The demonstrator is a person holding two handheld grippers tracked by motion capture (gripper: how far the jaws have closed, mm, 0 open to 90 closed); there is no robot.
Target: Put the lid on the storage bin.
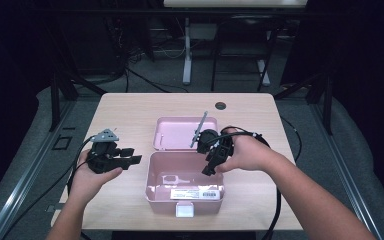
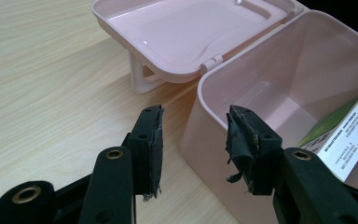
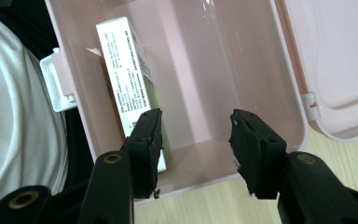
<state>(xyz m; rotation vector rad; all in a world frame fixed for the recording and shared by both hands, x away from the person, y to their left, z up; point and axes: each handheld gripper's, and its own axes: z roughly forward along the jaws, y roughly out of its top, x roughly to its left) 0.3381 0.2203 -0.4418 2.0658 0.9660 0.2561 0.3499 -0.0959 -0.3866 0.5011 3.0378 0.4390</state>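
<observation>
An open pink box stands near the table's front edge, its lid laid back flat behind it. A white and green carton lies inside against the near wall. My left gripper is just left of the box, open, and nothing is pressed between its jaws. In the left gripper view the left gripper points at the box's corner, with the carton at the right. My right gripper hovers open over the box's rim and looks down at the carton.
A white latch sticks out of the box's front wall. A round cable hole sits near the table's far edge. Bare tabletop lies left of and behind the box. The person's white shirt is close to the box's front.
</observation>
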